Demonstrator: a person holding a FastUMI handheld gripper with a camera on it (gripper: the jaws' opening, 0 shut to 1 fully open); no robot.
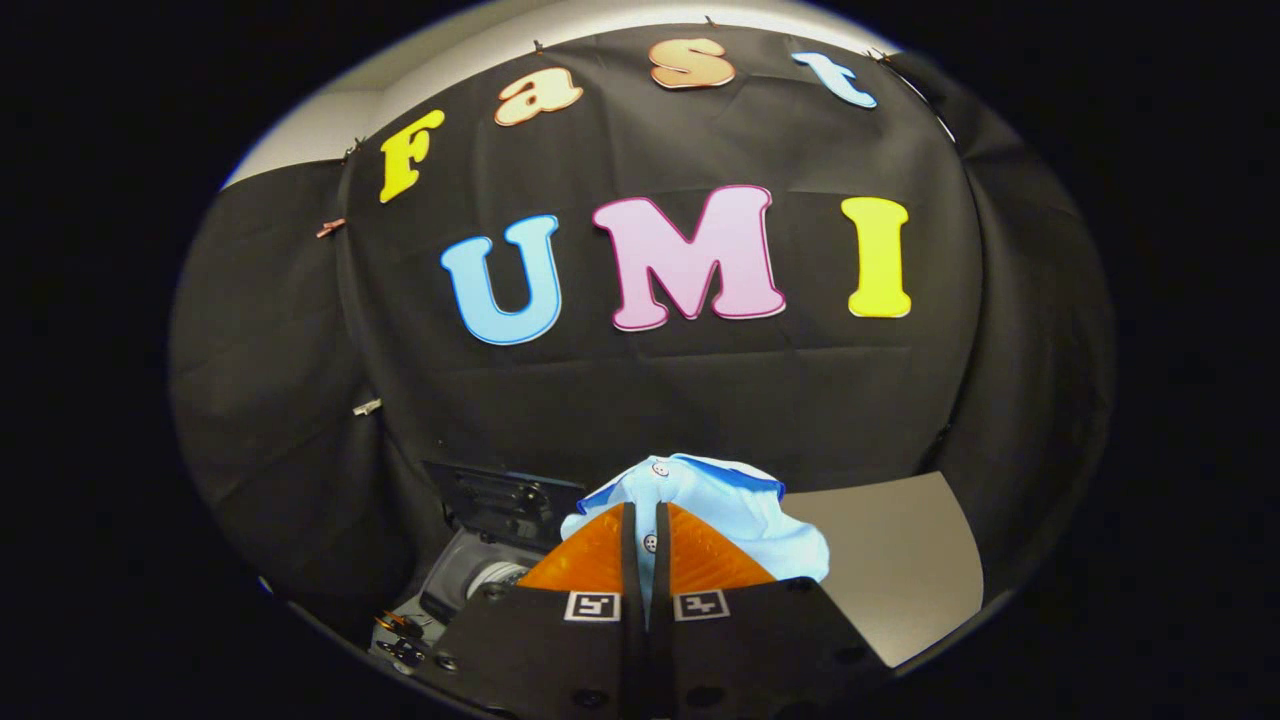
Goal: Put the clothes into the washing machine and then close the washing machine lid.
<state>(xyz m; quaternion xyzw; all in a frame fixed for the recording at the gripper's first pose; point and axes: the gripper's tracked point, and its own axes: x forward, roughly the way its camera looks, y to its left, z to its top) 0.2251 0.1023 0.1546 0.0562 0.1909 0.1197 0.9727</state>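
1. Tool [647, 540] fingers are nearly together, pinching the light blue shirt [720, 505], which bunches up just ahead of them, lifted off the worktop [900, 560].
2. Washing machine [480, 570] sits below, to the fingers' left, lid [500, 500] raised.
3. Step in hand, as I judge it: carrying the shirt over.
4. Next: bring it above the opening, then release.

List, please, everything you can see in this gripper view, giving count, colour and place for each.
shirt: one, light blue with small buttons, pinched between the fingers and bulging beyond them.
washing machine: one, grey and black, below and left of the fingers, its lid raised.
table: one, grey, right of the shirt.
booth wall: black cloth, behind everything.
gripper: one, fingers shut on the shirt.
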